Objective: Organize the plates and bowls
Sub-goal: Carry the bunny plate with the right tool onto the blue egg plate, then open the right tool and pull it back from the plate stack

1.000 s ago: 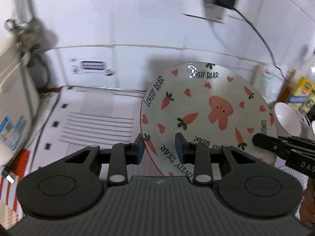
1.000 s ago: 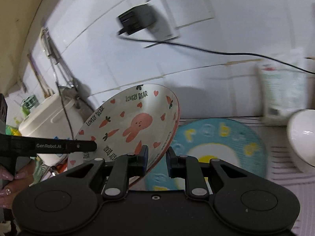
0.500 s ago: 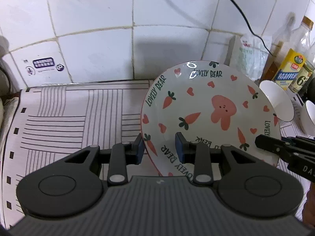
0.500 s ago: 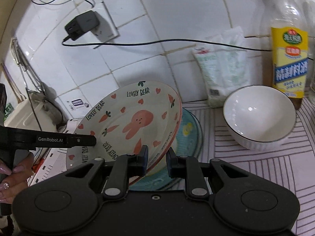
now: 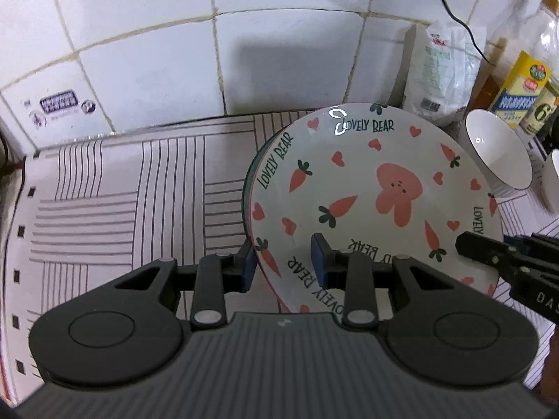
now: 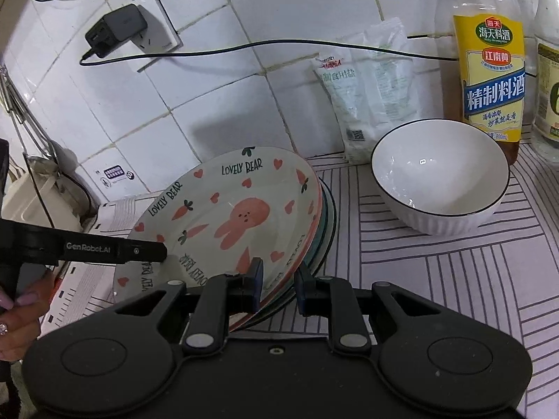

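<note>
From the left wrist view, the left claw (image 5: 283,260) is narrowed on the near-left rim of the rabbit plate (image 5: 377,202), one blue pad outside the rim and the other over the printed face, so the plate is gripped by its edge. The plate lies ahead and to the right of this claw, tilted up toward the tiled wall, with the dark rim of another plate showing just behind its left edge. The right claw's black finger reaches onto the plate's right rim at the picture's right side. A white bowl (image 5: 496,153) sits beyond the plate, near the bottles and the salt bag (image 5: 440,73). From the right wrist view, the right claw (image 6: 279,288) is pinched nearly closed on the plate's near rim; the rabbit plate (image 6: 227,216) spreads ahead and to the left, its far right edge leaning down against the teal plate (image 6: 326,223) stacked beneath it on the striped tabletop (image 6: 454,279). The left claw's finger crosses in from the left, with a person's hand (image 6: 21,314) behind it. The white bowl stands well to the right, clear of the stack. In my judgement the coming move depends on the raised left edge: both claws hold opposite rims, and the plate needs levelling down onto the teal plate directly below.
</note>
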Demonstrator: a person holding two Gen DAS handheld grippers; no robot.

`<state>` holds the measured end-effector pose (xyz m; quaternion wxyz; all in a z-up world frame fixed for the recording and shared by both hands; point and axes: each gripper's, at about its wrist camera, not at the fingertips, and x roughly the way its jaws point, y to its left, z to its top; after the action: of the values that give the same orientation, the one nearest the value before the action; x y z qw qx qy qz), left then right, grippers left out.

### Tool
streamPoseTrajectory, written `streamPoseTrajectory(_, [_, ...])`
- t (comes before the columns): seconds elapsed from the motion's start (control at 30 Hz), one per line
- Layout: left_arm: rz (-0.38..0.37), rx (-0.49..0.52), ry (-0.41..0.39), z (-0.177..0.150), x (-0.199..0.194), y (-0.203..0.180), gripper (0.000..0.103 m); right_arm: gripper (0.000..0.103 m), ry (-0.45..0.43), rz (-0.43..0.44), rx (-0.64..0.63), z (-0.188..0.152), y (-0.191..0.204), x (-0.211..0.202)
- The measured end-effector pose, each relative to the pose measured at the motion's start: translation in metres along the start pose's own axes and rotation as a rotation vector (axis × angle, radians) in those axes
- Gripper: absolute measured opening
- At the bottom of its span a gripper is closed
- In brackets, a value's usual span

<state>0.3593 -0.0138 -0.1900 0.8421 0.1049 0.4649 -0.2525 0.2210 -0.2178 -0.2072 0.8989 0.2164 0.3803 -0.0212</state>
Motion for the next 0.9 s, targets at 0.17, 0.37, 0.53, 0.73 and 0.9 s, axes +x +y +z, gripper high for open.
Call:
streamPoseTrajectory(0.17, [0.031, 0.038, 0.023, 0.003, 0.005, -0.008, 0.031, 0.023, 0.054, -0.032, 0.014, 0.007, 0.0, 0.004])
streamPoseTrajectory(0.37, [0.1, 0.096, 0.026, 0.001, 0.008, -0.019, 0.031, 0.025, 0.087, -0.075, 0.002, 0.008, 0.006, 0.009])
streamPoseTrajectory(0.53, [0.176, 0.163, 0.004, -0.004, 0.013, -0.034, 0.03, 0.026, 0.093, -0.145, -0.089, 0.009, 0.021, 0.011])
streamPoseTrajectory(0.73, [0.221, 0.156, -0.016, -0.005, 0.016, -0.038, 0.03, 0.028, 0.078, -0.183, -0.118, 0.006, 0.026, 0.011])
streamPoseTrajectory(0.9, [0.292, 0.136, -0.027, -0.012, 0.018, -0.05, 0.03, 0.031, 0.027, -0.214, -0.192, -0.001, 0.03, 0.013])
